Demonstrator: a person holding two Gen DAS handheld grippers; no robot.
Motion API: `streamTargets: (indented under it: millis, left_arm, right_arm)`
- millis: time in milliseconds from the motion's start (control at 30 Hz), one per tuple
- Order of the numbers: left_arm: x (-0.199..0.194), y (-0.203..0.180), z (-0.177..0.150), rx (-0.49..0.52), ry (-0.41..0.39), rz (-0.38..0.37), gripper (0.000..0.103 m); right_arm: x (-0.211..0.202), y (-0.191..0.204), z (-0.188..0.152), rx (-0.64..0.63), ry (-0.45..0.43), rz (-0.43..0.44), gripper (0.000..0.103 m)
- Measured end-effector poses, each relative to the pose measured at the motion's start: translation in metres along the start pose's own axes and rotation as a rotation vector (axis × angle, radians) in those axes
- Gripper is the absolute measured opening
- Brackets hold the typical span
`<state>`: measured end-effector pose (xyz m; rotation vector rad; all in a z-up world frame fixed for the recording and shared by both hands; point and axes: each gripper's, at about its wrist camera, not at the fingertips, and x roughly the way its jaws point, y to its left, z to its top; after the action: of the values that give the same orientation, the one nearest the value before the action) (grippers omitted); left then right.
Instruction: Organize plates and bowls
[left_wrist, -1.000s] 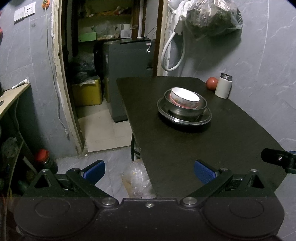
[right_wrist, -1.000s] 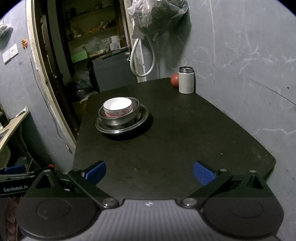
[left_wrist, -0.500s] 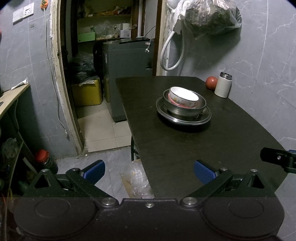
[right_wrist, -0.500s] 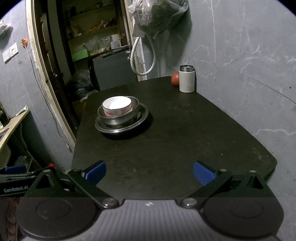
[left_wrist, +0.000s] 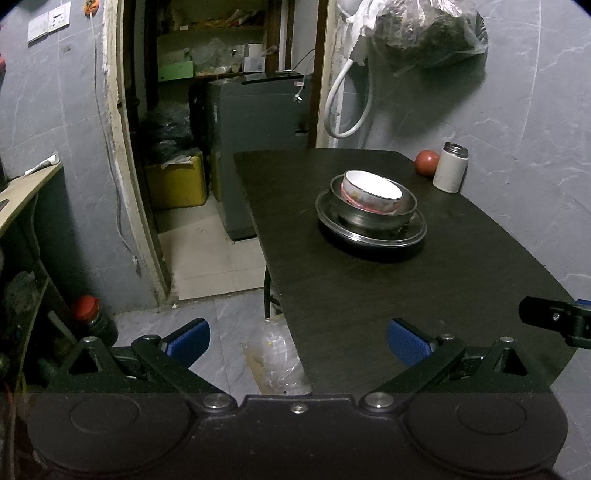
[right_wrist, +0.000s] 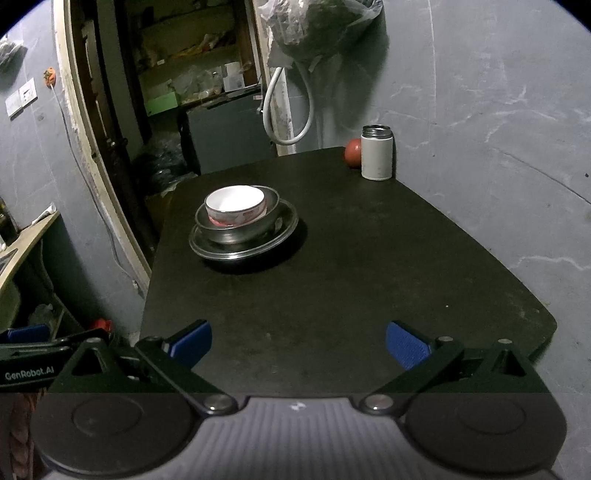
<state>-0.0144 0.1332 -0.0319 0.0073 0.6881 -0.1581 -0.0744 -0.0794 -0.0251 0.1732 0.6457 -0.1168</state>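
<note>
My left gripper and right gripper hang with jaws spread, holding nothing, well short of the stack: white bowl nested in steel bowl on steel plate. Stacking looks done; next I'd probably just draw away from it

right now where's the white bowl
The white bowl sits nested in the steel bowl on the steel plate, left of mid-table in the right wrist view.
</note>
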Motion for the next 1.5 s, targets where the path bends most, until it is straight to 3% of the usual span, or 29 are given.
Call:
streamTargets:
  millis: [1500]
  left_arm:
    - [0.0008,0.0063,-0.0031,-0.005,0.009,0.000,0.102]
  right_arm:
    - [0.0011,0.0015,-0.0004,-0.002,0.004,-0.004,0.103]
